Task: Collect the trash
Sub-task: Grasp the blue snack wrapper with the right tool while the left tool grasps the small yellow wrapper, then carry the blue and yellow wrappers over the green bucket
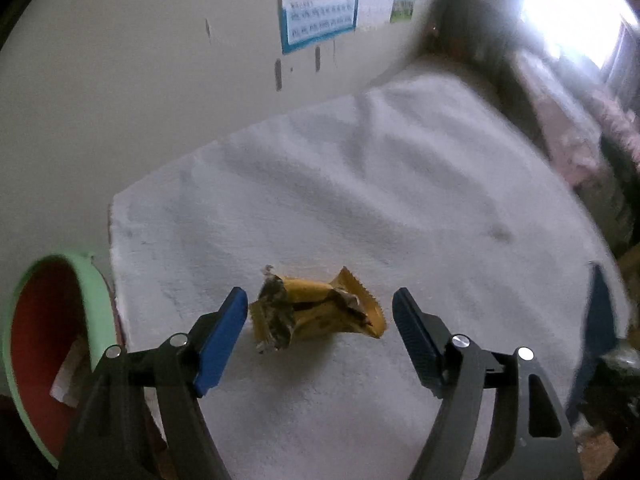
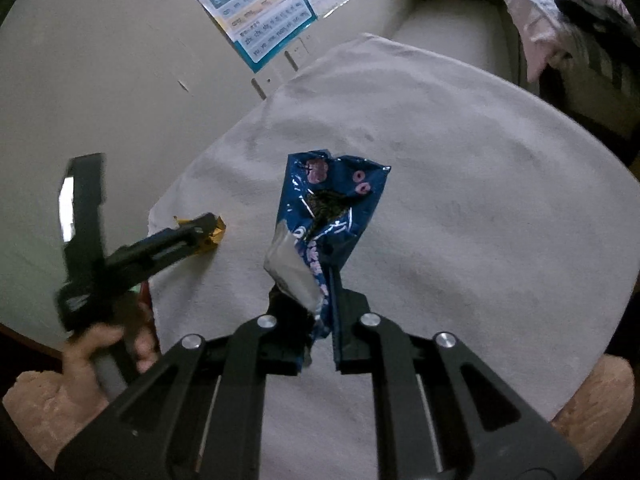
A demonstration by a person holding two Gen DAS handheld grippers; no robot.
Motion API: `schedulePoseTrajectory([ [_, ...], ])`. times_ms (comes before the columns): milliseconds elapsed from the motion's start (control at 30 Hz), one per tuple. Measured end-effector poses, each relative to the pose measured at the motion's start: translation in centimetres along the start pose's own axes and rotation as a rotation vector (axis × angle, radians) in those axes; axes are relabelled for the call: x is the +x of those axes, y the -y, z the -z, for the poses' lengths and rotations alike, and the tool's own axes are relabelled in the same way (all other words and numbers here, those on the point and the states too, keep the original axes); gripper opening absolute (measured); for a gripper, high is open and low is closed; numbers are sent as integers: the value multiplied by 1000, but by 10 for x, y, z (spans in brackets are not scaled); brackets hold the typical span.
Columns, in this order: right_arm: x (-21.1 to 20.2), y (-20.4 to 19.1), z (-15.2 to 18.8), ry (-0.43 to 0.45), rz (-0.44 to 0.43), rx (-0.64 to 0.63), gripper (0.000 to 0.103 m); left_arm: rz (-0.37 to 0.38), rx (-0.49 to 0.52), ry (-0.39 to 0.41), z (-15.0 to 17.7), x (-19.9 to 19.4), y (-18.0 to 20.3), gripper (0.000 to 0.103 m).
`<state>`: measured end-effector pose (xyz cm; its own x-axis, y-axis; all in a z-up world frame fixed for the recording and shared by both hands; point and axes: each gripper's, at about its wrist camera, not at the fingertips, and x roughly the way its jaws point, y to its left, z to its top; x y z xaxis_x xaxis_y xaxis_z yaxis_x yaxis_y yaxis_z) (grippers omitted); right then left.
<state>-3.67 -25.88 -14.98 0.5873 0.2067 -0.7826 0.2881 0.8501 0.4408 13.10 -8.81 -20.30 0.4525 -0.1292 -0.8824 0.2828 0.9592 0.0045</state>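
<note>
A crumpled yellow wrapper [image 1: 320, 308] lies on the white towel-covered table [image 1: 360, 184]. My left gripper [image 1: 320, 312] is open, its blue pads [image 1: 224, 340] on either side of the wrapper, not closed on it. In the right wrist view the yellow wrapper [image 2: 216, 230] shows just past the left gripper [image 2: 200, 226]. My right gripper [image 2: 320, 304] is shut on a dark blue snack bag [image 2: 332, 208] and holds it upright above the table [image 2: 480, 200]. A bin [image 1: 100, 300] with a green rim and red inside stands left of the table.
A wall with posters [image 1: 318, 0] is behind the table. A bed with clothes [image 2: 560, 20] lies at the far right. The blue bag's edge [image 1: 596, 320] shows at the right of the left wrist view.
</note>
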Motion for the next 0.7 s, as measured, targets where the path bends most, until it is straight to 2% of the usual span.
schedulePoseTrajectory([
  [33, 1, 1, 1, -3, -9, 5, 11, -36, 14, -23, 0, 8, 2, 69],
  [100, 6, -3, 0, -2, -19, 3, 11, -48, -2, -26, 1, 12, 1, 67],
  [133, 7, -4, -2, 1, -21, -1, 11, -49, -13, -16, 0, 11, 0, 61],
  [167, 6, -5, -3, 6, -22, -5, 11, -55, -18, -5, 0, 8, 0, 45],
  [233, 3, -4, -3, 11, -24, -6, 11, -48, -8, -10, -1, 6, 0, 35],
  [367, -1, -4, -3, 21, -29, -7, 11, -28, -33, 17, 1, -10, -10, 31],
  [600, -23, -24, -10, 72, -33, -62, 11, -1, -52, 136, 13, -86, -21, 29],
  [700, -32, -41, -11, 94, -36, -107, 11, 27, -82, 162, 18, -114, -28, 29],
])
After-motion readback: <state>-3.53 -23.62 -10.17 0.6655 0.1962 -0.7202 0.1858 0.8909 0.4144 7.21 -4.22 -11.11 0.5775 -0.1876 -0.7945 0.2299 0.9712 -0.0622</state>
